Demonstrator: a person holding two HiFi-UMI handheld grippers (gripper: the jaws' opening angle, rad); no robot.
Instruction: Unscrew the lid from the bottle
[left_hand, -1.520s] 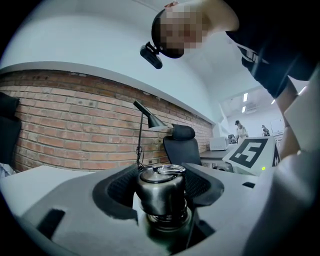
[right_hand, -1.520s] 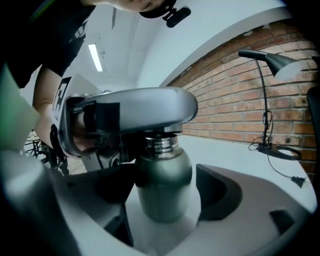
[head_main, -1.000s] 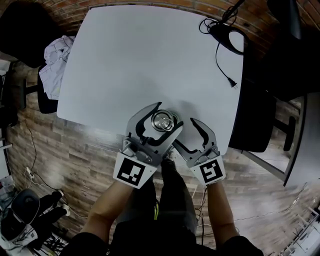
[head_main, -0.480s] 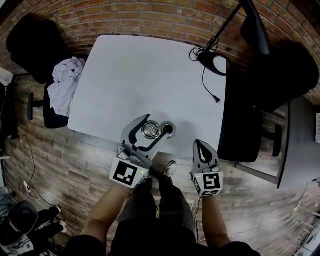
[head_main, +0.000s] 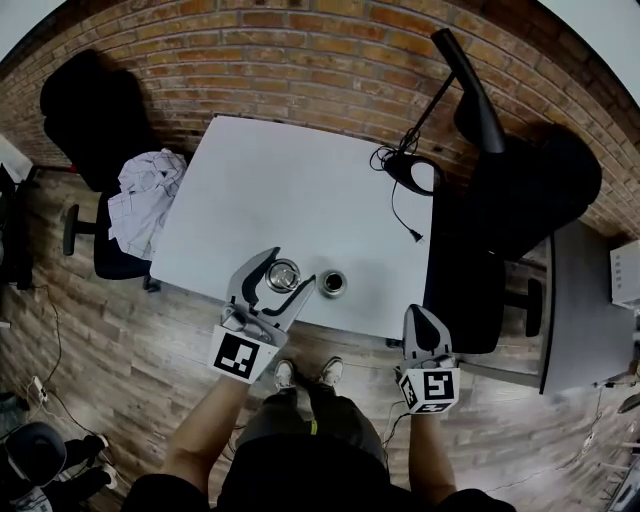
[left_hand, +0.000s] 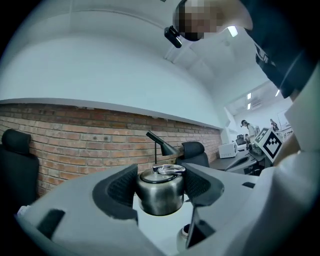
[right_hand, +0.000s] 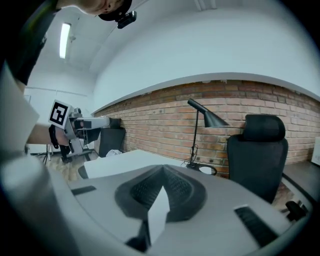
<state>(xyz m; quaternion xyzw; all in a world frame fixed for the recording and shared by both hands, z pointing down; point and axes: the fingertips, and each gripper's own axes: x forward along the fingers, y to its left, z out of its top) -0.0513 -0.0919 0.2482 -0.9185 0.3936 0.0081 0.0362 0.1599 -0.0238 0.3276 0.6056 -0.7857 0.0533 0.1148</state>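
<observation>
Bright, even indoor light; strong fisheye distortion at edges.

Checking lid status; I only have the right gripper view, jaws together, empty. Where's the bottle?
Observer: The bottle stands upright on the table, between the left gripper's jaws.
Operator: Gripped?
Observer: Yes, the pads press both its sides.
Operator: Lid?
Observer: Head view shows a small round piece, dark centre, on the table just right of the bottle, apart from it; probably the lid.
</observation>
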